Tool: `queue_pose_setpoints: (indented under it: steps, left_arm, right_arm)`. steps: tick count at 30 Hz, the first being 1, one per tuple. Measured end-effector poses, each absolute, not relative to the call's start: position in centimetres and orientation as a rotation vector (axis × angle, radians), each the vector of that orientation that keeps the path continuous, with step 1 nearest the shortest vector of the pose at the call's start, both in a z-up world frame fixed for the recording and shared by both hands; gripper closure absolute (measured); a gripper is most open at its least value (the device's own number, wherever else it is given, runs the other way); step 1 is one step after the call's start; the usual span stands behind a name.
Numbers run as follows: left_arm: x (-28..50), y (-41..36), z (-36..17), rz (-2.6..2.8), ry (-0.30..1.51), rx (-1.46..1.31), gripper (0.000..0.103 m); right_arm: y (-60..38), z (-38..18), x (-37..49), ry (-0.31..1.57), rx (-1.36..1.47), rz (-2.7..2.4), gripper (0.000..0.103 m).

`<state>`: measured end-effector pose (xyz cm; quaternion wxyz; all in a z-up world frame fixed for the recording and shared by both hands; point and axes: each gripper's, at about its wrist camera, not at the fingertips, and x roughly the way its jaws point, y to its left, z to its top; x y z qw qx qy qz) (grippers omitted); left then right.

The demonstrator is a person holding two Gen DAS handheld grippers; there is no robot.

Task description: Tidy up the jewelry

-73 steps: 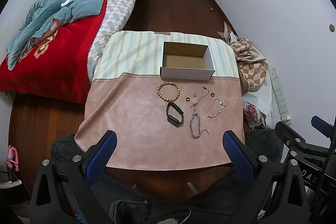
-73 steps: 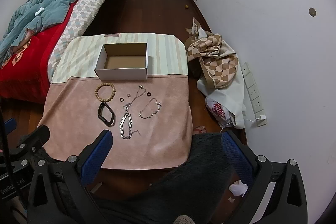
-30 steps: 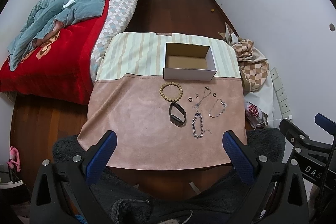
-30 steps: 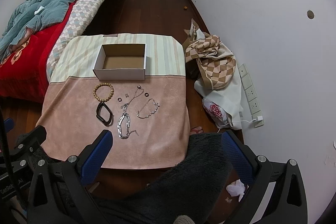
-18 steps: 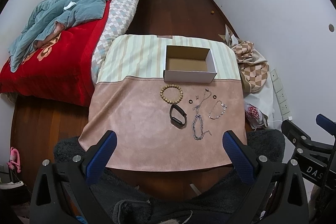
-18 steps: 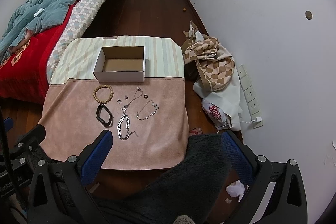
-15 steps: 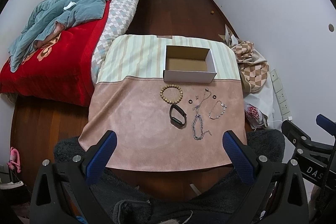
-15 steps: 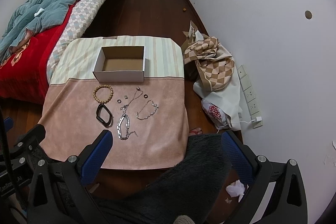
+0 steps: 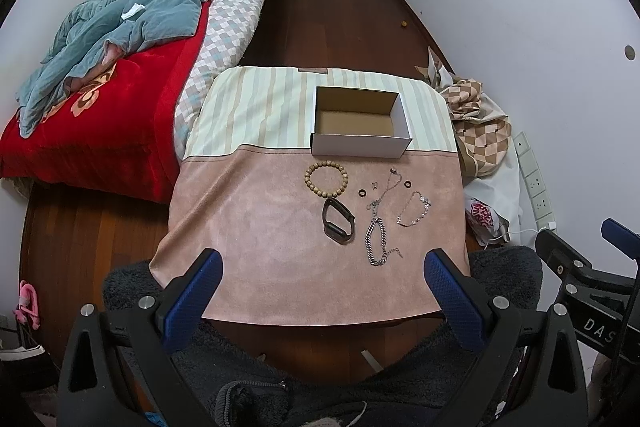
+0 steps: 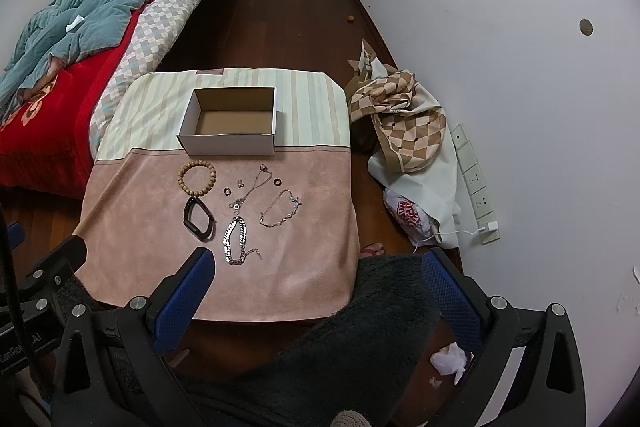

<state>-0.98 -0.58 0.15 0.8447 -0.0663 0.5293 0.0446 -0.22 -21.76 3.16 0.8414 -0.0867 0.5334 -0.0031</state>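
Observation:
An open white box (image 9: 360, 125) (image 10: 230, 123) stands empty at the far side of a small table (image 9: 260, 267) (image 10: 312, 267). In front of it lie a wooden bead bracelet (image 9: 326, 179) (image 10: 196, 177), a black band (image 9: 338, 219) (image 10: 199, 215), a thick silver chain (image 9: 377, 241) (image 10: 236, 235), a thin necklace (image 9: 386, 187), a thin silver bracelet (image 9: 414, 209) (image 10: 281, 209) and small rings (image 9: 362, 192) (image 10: 277, 182). My left gripper (image 9: 320, 287) and right gripper (image 10: 316, 287) are both open and empty, held high above the table's near edge.
A bed with a red cover and blue quilt (image 9: 112, 39) runs along the left. A checkered cloth and bags (image 10: 404, 131) lie on the floor right of the table, by a power strip (image 10: 476, 183). Dark fuzzy fabric (image 10: 340, 347) covers the near foreground.
Both grippers have pulled back and up a little, so the table looks slightly smaller and farther. The jewelry and box have not moved.

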Motion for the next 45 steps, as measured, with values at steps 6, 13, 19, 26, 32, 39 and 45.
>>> queue_pose_setpoints:
  steps: [6, 13, 19, 26, 32, 39, 45]
  left_arm:
    - [0.9, 0.2, -1.1, 0.143, 1.088, -0.111, 0.000]
    - [5.7, 2.6, -7.7, 0.248, 1.142, -0.077, 0.000]
    - [8.3, 2.6, -16.2, 0.249, 1.324, -0.054, 0.001]
    - [11.3, 2.7, -23.3, 0.204, 1.478, -0.217, 0.001]
    - [12.7, 1.5, -26.6, 0.158, 1.538, -0.261, 0.030]
    - [12.7, 0.2, -26.5, 0.118, 1.467, -0.154, 0.095]
    - [11.0, 1.7, -26.1, 0.131, 1.426, -0.096, 0.099]
  right_arm:
    - [-22.4, 2.0, 1.2, 1.128, -0.152, -0.018, 0.000]
    - [-22.8, -6.4, 6.2, 1.266, -0.093, -0.002, 0.000]
    - [-23.6, -15.2, 9.1, 1.394, -0.041, -0.010, 0.009]
    - [-24.8, -21.3, 10.9, 1.473, 0.031, -0.022, 0.022]
    - [-25.5, -23.2, 11.7, 1.497, 0.061, -0.030, 0.024]
    - [-26.6, -24.4, 12.7, 1.494, 0.116, -0.054, 0.024]
    - [-23.8, -24.7, 11.8, 1.524, 0.142, 0.075, 0.024]
